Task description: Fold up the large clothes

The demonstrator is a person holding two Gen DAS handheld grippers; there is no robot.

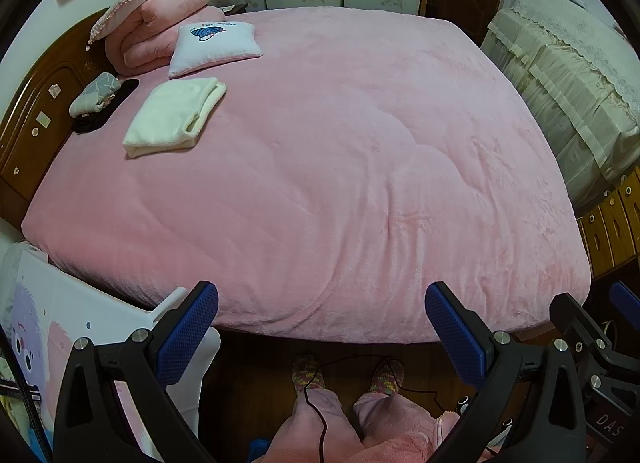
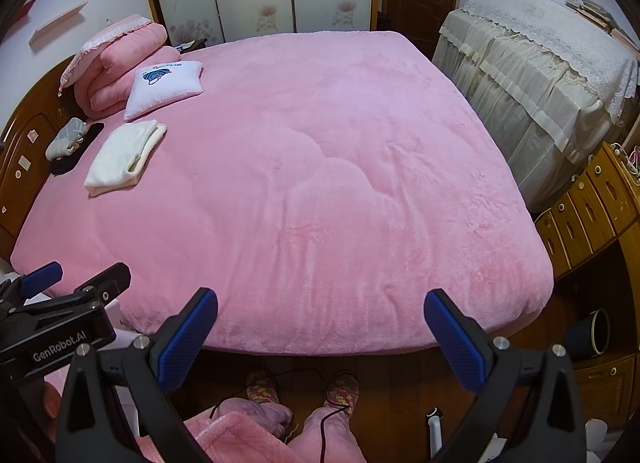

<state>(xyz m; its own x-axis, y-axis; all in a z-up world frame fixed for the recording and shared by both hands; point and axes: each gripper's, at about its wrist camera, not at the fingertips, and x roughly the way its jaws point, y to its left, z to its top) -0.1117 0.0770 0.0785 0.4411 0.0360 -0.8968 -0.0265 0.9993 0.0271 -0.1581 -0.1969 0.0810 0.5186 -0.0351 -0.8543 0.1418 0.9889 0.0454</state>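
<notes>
two grippers hang wide open at the foot of the bed, holding nothing: our left gripper [image 1: 322, 327] and our right gripper [image 2: 321, 337] both show their blue pads spread apart over the floor, short of the mattress edge. the only garment-like thing we can pick out is the cream folded cloth [image 1: 174, 115] lying up near the headboard [image 1: 30, 119] on our left, just below the white cushion [image 1: 214, 47] and well apart from both grippers. it already looks folded in thick layers; whether it is the piece we are meant to fold, we cannot tell. the pink bed cover [image 1: 340, 167] is otherwise bare where we stand.

we judge the cloth to be plush and soft, limp with no stiffness, bulky yet not heavy, and grippy against the fleecy cover, so it will likely drag more than slide. we would pinch it at two corners along one edge, one gripper each, biting through all the layers so that it lifts evenly and does not sag.
</notes>
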